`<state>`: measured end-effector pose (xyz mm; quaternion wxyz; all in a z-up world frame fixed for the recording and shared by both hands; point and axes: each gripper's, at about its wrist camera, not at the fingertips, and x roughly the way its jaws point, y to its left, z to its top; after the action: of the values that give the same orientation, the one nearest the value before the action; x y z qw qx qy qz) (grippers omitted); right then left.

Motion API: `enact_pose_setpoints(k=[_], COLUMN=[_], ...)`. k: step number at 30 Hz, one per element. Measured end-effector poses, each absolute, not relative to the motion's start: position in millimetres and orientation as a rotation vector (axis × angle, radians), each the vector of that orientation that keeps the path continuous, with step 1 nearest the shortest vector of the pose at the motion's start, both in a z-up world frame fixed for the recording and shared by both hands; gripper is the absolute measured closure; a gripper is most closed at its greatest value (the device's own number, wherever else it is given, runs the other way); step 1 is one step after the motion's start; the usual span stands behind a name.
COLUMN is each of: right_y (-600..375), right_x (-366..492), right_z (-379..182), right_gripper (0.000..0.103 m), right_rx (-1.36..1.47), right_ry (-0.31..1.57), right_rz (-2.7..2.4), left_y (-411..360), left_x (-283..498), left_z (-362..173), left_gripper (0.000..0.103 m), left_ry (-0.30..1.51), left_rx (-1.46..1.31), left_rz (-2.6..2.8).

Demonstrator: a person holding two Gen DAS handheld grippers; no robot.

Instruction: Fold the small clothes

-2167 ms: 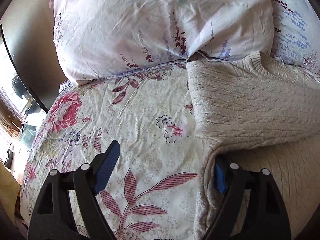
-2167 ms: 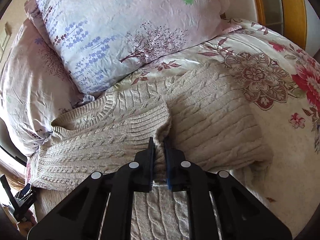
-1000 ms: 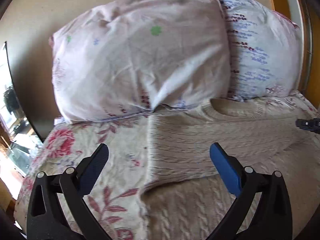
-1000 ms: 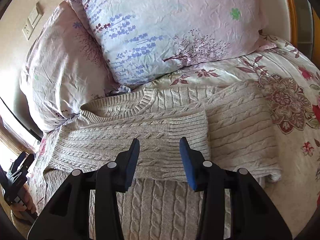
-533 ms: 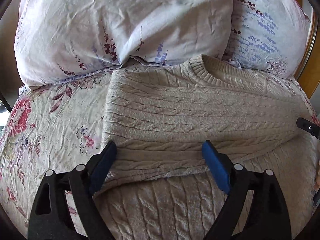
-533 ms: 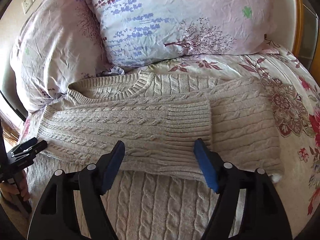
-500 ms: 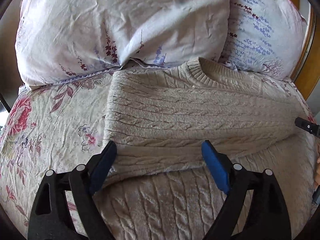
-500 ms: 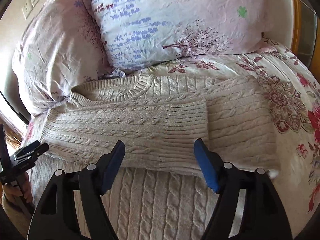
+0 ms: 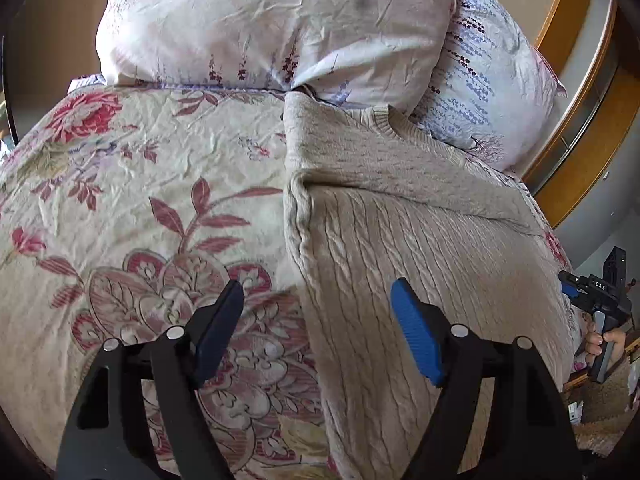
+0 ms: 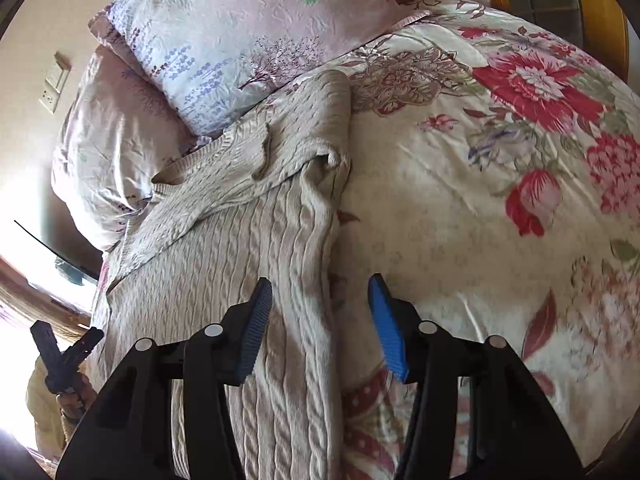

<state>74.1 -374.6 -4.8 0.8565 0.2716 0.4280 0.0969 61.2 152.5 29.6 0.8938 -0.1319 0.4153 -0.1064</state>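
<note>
Left wrist view: left gripper [image 9: 316, 320] open, empty, straddling left edge of beige cable-knit sweater [image 9: 420, 240] lying on floral bedspread [image 9: 140, 200] below pillows [image 9: 280, 28].

Right wrist view: right gripper [image 10: 320, 320] open, empty, over sweater's right edge.

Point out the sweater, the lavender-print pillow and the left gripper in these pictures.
sweater [image 9: 420, 248]: left wrist view, on its cable-knit body.
lavender-print pillow [image 10: 224, 60]: right wrist view, on its printed face.
left gripper [image 9: 318, 324]: left wrist view, midway between its open fingertips.
</note>
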Motion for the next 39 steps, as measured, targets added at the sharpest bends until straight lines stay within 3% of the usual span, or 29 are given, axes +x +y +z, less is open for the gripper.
enact_pose_setpoints(k=[5,9,21,23,25,27,39], right_y=[-374,-366,-344,-343,-343,-340,-332], right_x=[33,2,-24,-26,-26,-26,0], right_z=[-20,-33,-45,-46,-44,-39,34], right_gripper=[0.073,0.089,0.092,0.092,0.094,0.095,0.096], right_rx=[0.695,0.761,0.772,0.763,0.746,0.712,0.477], right_ry=[0.922,0.928,0.911,0.912,0.901,0.871,0.533], right_rz=[0.356,0.492,0.659,0.667,0.665,0.659,0.542], left_y=[148,146,135,130,126,125,130], left_x=[34,9,-42,-41,-37,-30,26], left_z=[20,16,4,5,6,7,65], left_gripper=[0.038,0.051,0.069,0.074,0.089,0.095,0.096], left_ry=[0.857,0.865,0.896,0.908,0.918,0.922,0.701], left_rx=[-0.309,-0.378,-0.521,-0.508,-0.480,-0.466,-0.361], left_rz=[-0.274,-0.363,-0.463,-0.459,-0.441,-0.430,-0.315])
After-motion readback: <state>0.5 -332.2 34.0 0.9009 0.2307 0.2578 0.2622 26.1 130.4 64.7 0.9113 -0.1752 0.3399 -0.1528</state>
